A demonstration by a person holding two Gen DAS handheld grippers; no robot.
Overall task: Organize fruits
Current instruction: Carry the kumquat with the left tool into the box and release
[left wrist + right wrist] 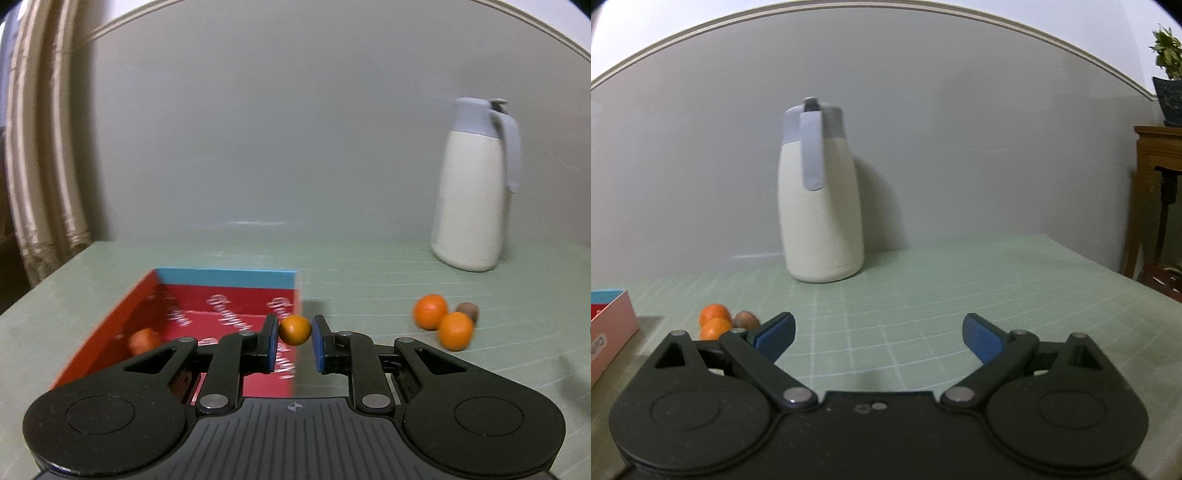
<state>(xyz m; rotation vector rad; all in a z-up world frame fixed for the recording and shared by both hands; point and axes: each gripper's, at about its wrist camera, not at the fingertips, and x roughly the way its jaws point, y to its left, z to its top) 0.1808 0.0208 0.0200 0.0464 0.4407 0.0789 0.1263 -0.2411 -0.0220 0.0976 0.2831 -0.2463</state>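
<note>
Left wrist view: the left tongs (294, 338) are clamped on a small round orange fruit (294, 329), smooth-skinned, with a darker shaded underside. Both blue pads (272, 341) press against its sides. The fruit hangs above the near right edge of the shallow red cardboard box with a light blue far wall (225, 278) and white script printed on its floor. A second, blurred orange fruit (142, 340) lies inside the box near its left wall.

Right of the box, on the pale green gridded desk (369, 266), two more round orange fruits (429, 311) touch each other, and a small brown round fruit (468, 309) sits just behind them; its kind cannot be told through the blur.

Right wrist view: the right tongs (878, 338) stand wide open with nothing between the blue pads, only bare desk below them. The two orange fruits and the brown one appear just left of the left pad.

Farther back, a tall cream-white thermos jug with a grey-blue lid and handle (476, 184) stands upright on the desk near the grey wall.
</note>
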